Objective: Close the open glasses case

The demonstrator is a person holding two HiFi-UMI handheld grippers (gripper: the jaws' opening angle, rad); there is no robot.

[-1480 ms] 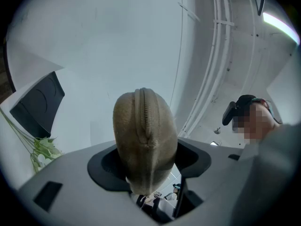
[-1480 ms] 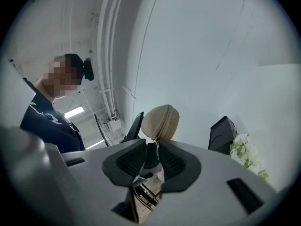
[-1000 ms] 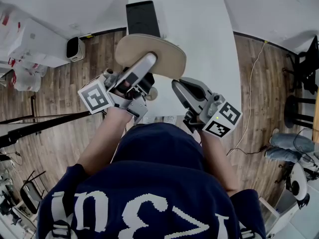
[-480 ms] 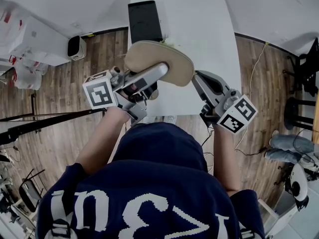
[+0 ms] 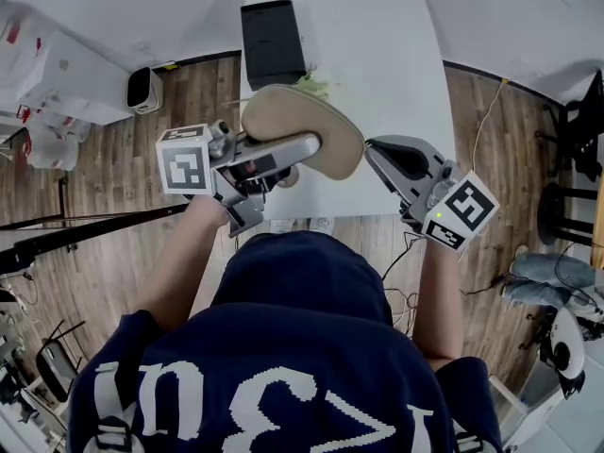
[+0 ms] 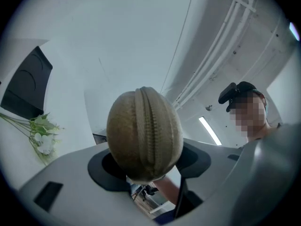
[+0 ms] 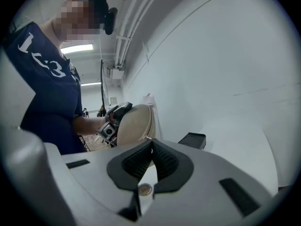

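Observation:
The tan fabric glasses case is held off the table, and my left gripper is shut on its near side. In the left gripper view the case fills the gap between the jaws, and its zipper seam faces the camera and looks closed. My right gripper is shut and touches the case's right end. In the right gripper view a small metal zipper pull sits pinched at the tips of my right gripper, with the case just behind them.
A white table stretches away ahead. A black box stands on its far left part, with a green sprig of flowers beside it. Wooden floor lies on both sides, with a cable at the right.
The case and both grippers have shifted to the right. My right gripper went from the case's near edge to its right end. The left gripper has swung flatter.

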